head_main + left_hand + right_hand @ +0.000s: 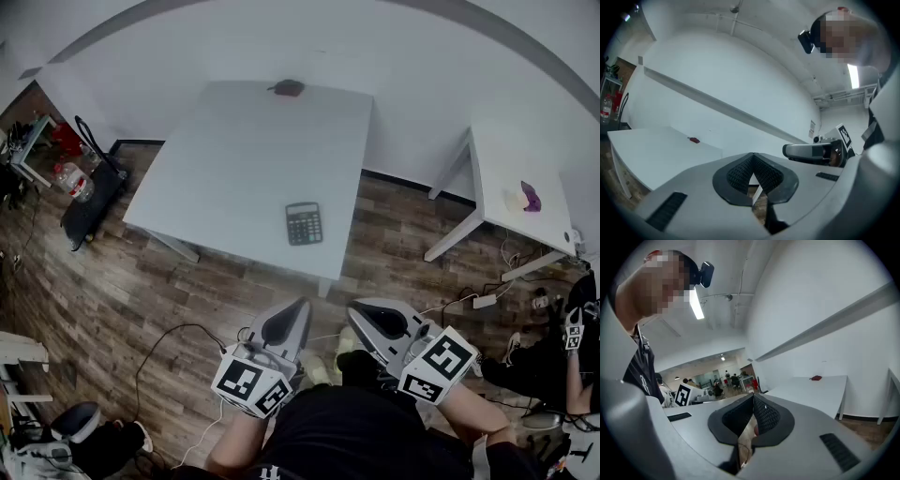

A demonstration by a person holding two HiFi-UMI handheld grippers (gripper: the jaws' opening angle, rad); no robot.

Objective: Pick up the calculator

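Note:
A dark calculator [304, 223] lies flat on the white table [225, 178], close to the table's near edge. Both grippers are held close to the person's body, above the wooden floor and short of that edge. My left gripper [292, 309] has its jaws pressed together with nothing between them, and the left gripper view shows the same for this gripper [752, 182]. My right gripper [363, 310] [751, 423] is likewise shut and empty. Both gripper views tilt upward, so neither shows the calculator.
A small dark red object [288, 88] [694, 139] [816, 378] sits at the table's far edge. A second white table [506, 159] at the right carries a purple item [531, 196]. A black cart [94, 202] stands left of the table. Cables and a power strip [485, 301] lie on the floor.

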